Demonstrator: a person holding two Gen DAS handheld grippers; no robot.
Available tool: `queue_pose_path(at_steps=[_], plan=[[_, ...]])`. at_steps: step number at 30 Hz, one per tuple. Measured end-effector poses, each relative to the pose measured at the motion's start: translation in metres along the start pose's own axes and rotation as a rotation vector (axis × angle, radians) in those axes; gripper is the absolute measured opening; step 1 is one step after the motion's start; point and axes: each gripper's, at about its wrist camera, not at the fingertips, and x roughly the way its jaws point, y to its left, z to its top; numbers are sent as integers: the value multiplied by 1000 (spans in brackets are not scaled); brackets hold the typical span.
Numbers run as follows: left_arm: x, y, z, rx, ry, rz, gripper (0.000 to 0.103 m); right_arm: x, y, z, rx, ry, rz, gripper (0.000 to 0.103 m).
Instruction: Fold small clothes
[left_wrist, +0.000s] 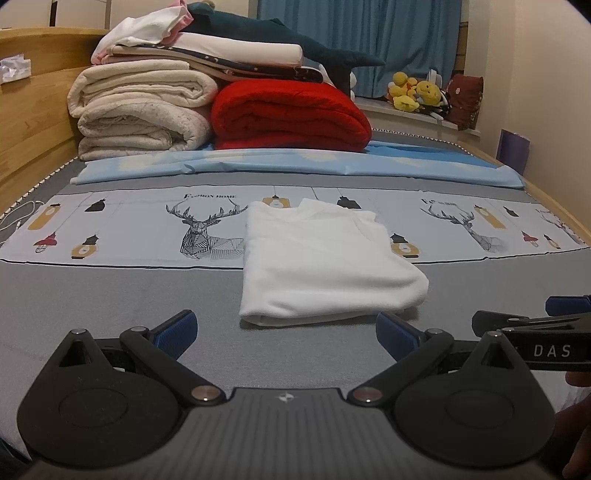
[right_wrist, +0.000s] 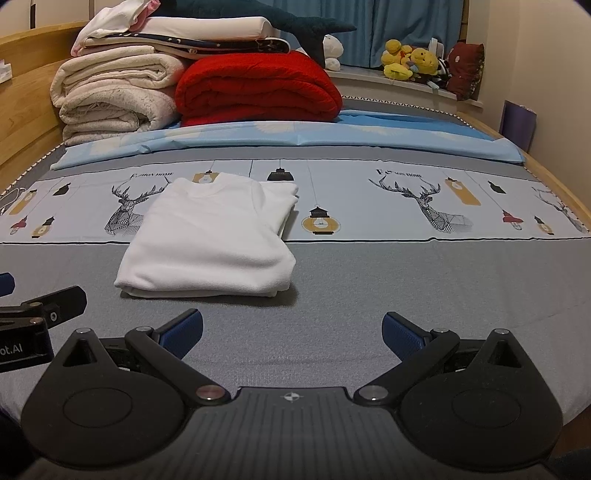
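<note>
Left wrist view: folded white garment (left_wrist: 325, 262) lies flat on the bed (left_wrist: 110, 295), straddling grey sheet & deer-print strip (left_wrist: 207, 229), near fold edge just ahead of left gripper (left_wrist: 286, 334); fingers spread wide, holding nothing. Bare grey sheet to both sides gives open room. Right gripper (left_wrist: 532, 325) enters at right edge, w/ part of a hand (left_wrist: 576, 424) below it. Right wrist view: garment sits left of centre; right gripper's fingers (right_wrist: 184, 328) also wide apart, empty; left gripper's finger tip at left edge. Far end: cream blankets (right_wrist: 110, 96), red blanket (right_wrist: 255, 88), plush toys (right_wrist: 410, 59) on the sill.
</note>
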Motion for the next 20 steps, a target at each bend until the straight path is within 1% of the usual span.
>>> queue_pose_path(at_steps=[13, 20], plan=[[0, 0, 0, 5, -7, -2, 103, 2, 0, -2, -6, 5, 7, 102], [-2, 0, -1, 20, -24, -5, 103, 2, 1, -2, -6, 5, 6, 102]])
